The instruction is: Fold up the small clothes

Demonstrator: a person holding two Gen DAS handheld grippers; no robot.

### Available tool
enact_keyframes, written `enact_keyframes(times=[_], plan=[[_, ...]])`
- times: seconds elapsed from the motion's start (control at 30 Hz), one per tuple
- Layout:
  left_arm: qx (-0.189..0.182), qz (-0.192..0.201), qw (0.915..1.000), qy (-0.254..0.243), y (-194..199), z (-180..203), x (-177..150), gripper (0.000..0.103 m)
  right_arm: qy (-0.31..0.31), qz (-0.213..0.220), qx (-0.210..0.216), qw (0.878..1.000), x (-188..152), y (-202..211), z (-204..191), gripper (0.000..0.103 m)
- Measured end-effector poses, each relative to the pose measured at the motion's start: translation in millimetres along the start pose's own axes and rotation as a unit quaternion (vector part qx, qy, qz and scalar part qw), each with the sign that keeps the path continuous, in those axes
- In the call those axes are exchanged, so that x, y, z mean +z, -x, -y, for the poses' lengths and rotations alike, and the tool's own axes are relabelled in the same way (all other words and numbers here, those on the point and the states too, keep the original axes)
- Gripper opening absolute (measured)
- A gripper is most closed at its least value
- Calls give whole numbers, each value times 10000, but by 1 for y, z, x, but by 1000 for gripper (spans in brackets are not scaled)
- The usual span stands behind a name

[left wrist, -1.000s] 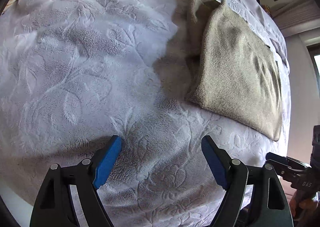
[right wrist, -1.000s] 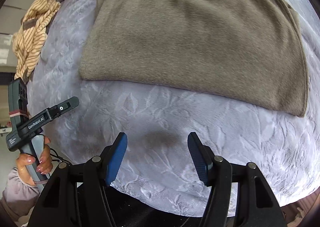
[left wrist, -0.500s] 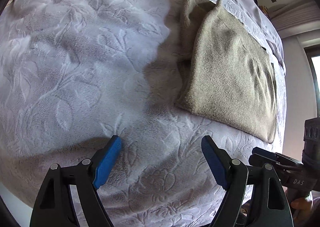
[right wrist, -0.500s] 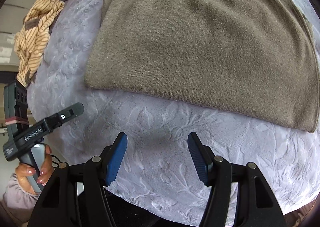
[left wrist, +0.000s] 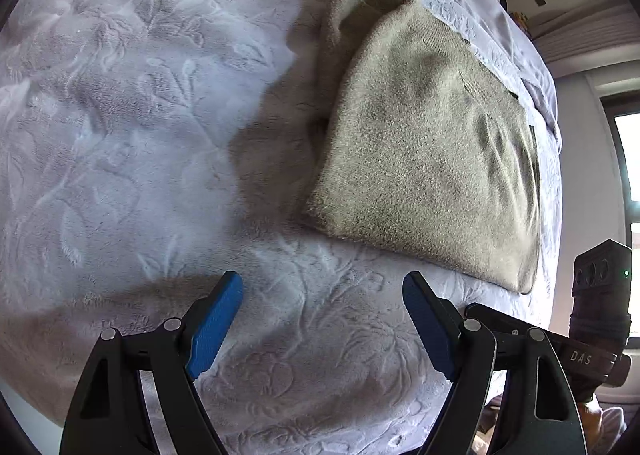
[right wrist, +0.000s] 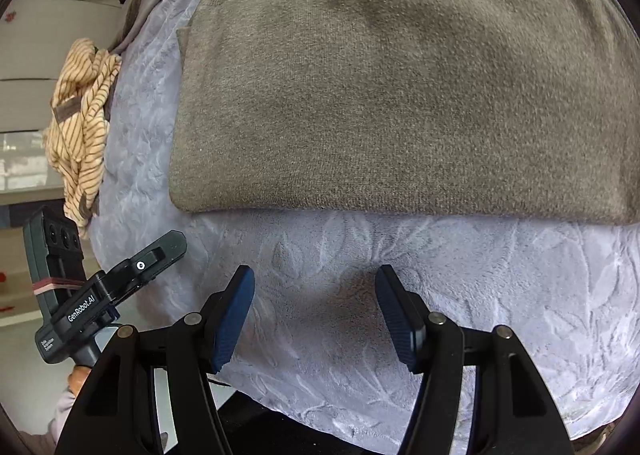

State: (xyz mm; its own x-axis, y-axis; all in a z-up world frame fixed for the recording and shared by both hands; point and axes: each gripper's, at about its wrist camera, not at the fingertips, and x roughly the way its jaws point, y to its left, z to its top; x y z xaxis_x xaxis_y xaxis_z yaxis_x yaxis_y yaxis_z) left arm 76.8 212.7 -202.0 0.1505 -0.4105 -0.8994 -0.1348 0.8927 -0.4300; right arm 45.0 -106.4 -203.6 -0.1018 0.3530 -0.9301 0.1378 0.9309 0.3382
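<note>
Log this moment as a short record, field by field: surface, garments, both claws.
surface: lavender embossed blanket
main garment: olive-brown knit, lying flat, folded edge toward the claws
other garment: striped tan cloth, bunched at the blanket's left edge
left claw: open, empty, over bare blanket, left of the knit
right claw: open, empty, just short of the knit's near edge

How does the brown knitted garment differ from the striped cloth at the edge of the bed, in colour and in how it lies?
The plain grey-brown knitted garment is one colour; the cream cloth with brown stripes is patterned. The knitted garment lies flat with straight folded edges, while the striped cloth is crumpled in a heap. The knitted garment sits in the middle of the embossed lilac blanket; the striped cloth lies at its far left edge. Neither is held by any tongs.
</note>
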Motion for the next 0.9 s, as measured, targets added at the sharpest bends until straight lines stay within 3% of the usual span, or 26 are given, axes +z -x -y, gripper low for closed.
enact_keyframes(times=[0.17, 0.3, 0.47, 0.73, 0.77, 0.8, 0.83, 0.9], plan=[[42, -43, 9999, -90, -6, 12, -1, 83, -263, 92, 320, 9991, 3, -2, 10, 67], [-100, -84, 9999, -49, -10, 15, 0, 83, -664, 264, 939, 9930, 7, -4, 20, 67], [-361, -112, 9991, 169, -12, 13, 6, 83, -1257, 498, 1720, 9758, 15, -14, 34, 67], [-982, -177, 9946, 297, -21, 25, 6, 83, -1960, 811, 2565, 9430, 28, -33, 51, 66], [-1038, -182, 9939, 311, -23, 26, 6, 83, -2033, 824, 2632, 9395, 30, -35, 52, 64], [-1091, -185, 9933, 329, -25, 29, 5, 83, -2093, 844, 2708, 9358, 31, -36, 52, 55], [-1149, -185, 9926, 353, -28, 31, 5, 83, -2111, 871, 2745, 9341, 32, -37, 52, 36], [-1266, -173, 9909, 430, -33, 35, 5, 83, -2096, 938, 2764, 9332, 33, -36, 52, 14]])
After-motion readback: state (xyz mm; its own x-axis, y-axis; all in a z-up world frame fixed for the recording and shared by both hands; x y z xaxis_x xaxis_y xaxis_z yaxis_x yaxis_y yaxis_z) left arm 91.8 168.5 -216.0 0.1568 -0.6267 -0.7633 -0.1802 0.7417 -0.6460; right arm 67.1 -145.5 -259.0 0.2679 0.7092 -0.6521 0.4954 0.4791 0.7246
